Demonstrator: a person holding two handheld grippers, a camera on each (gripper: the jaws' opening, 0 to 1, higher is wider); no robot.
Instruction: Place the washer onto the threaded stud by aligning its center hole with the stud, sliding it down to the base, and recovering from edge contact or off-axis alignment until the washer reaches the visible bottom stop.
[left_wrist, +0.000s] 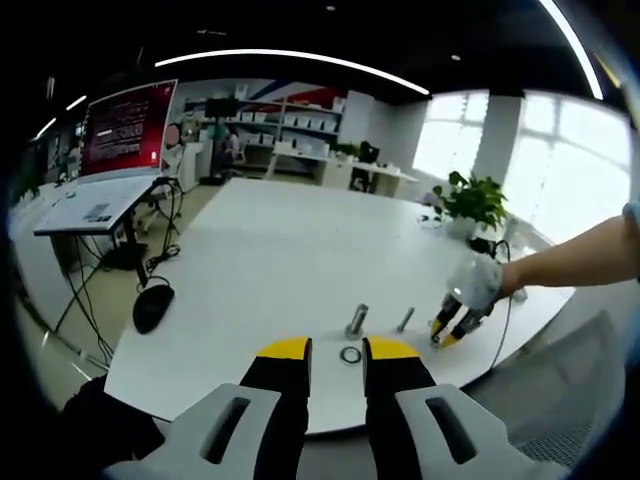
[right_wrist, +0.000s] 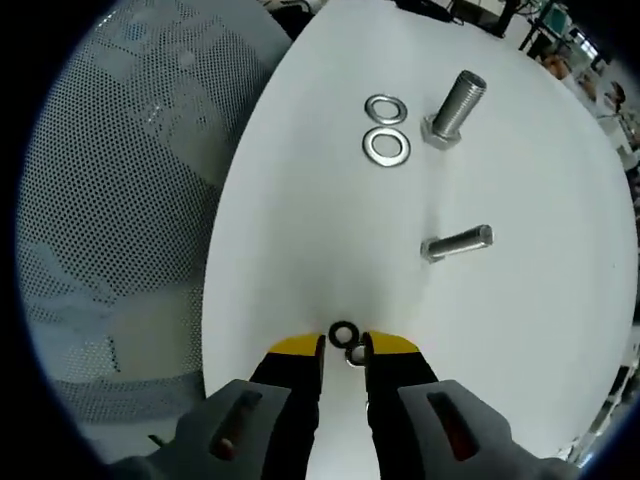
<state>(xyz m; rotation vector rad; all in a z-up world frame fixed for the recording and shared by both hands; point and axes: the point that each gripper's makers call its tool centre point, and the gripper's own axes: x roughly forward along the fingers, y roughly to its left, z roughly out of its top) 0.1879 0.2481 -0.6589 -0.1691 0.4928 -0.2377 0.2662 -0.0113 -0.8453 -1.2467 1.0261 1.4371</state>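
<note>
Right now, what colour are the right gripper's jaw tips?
Yellow, over black jaws; the right gripper shows this best in the right gripper view.

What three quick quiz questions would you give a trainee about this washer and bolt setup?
1. Count: how many bolts rest on the white table?
2. True or false: the right gripper has its jaws shut tight together.
3. Multiple choice: the two large washers lie A) beside the larger bolt, B) on the smaller bolt, C) on the mesh chair.
Key: 1 two; 2 false; 3 A.
</note>
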